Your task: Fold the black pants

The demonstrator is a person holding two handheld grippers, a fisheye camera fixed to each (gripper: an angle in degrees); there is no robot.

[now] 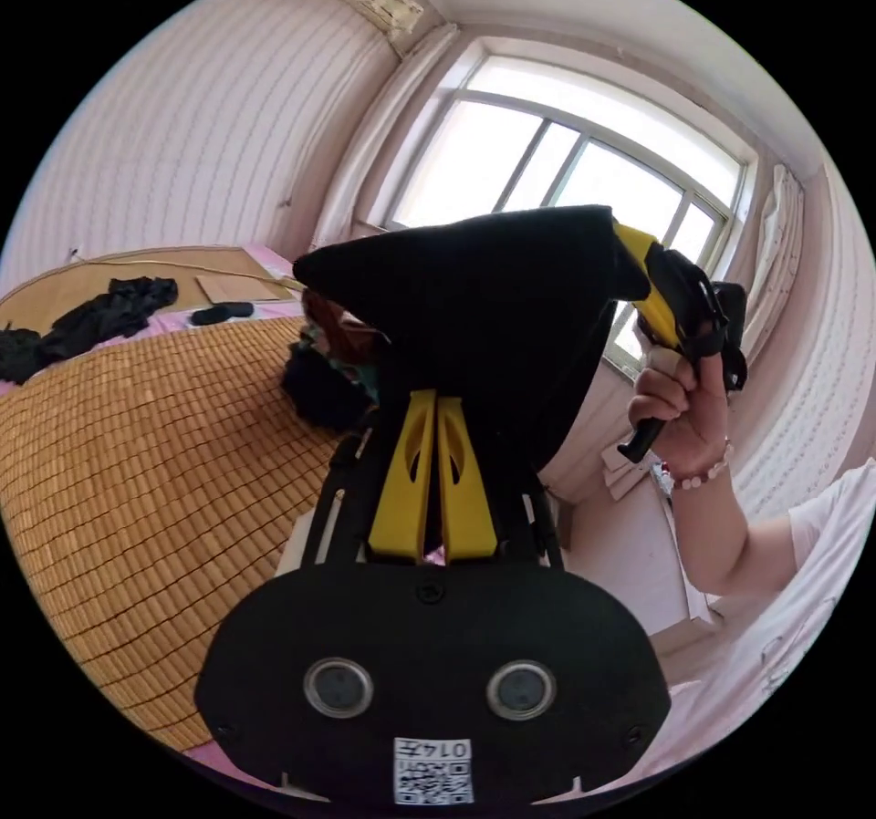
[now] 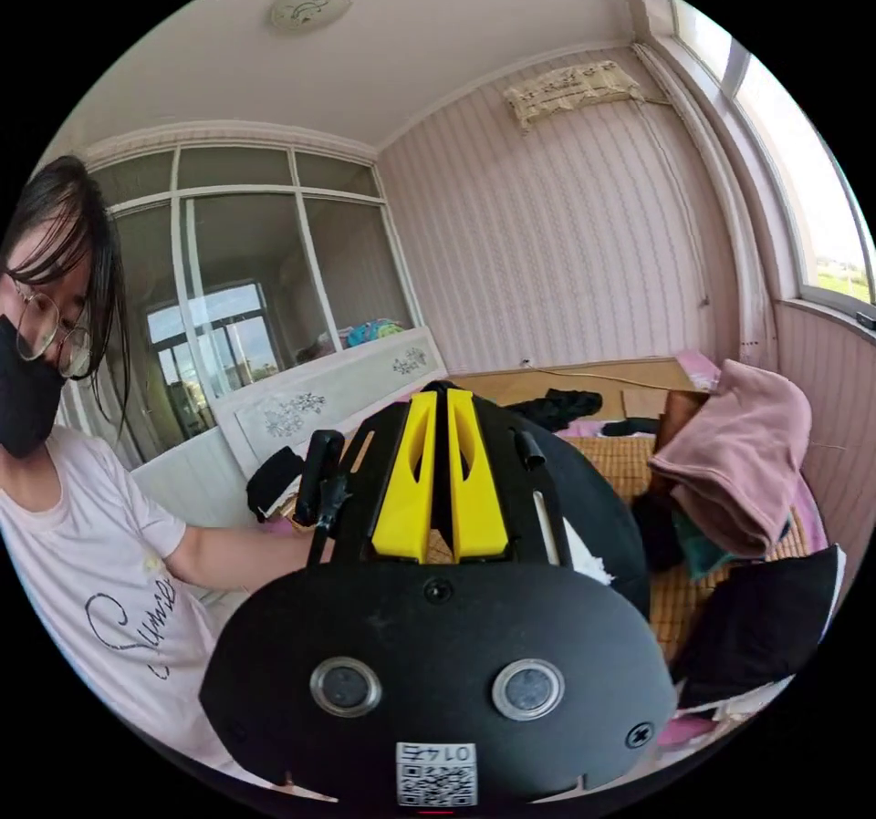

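Bamboo mat [image 1: 137,491] on bed; pink garment [image 2: 739,463] atop clothes pile; bright window [image 1: 566,162].

Left gripper view sits right up close behind the held black pants [image 1: 493,308], facing the window [image 1: 566,171]. Right gripper view faces the striped wall [image 2: 566,235] — both catch the bamboo mat [image 1: 155,482].

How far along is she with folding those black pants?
Done: the black pants are picked up, lifted above the woven bamboo mat. In hand: the left gripper and right gripper pinch the cloth, stretched between them. Left: no finished fold shows; laying down and folding remain.
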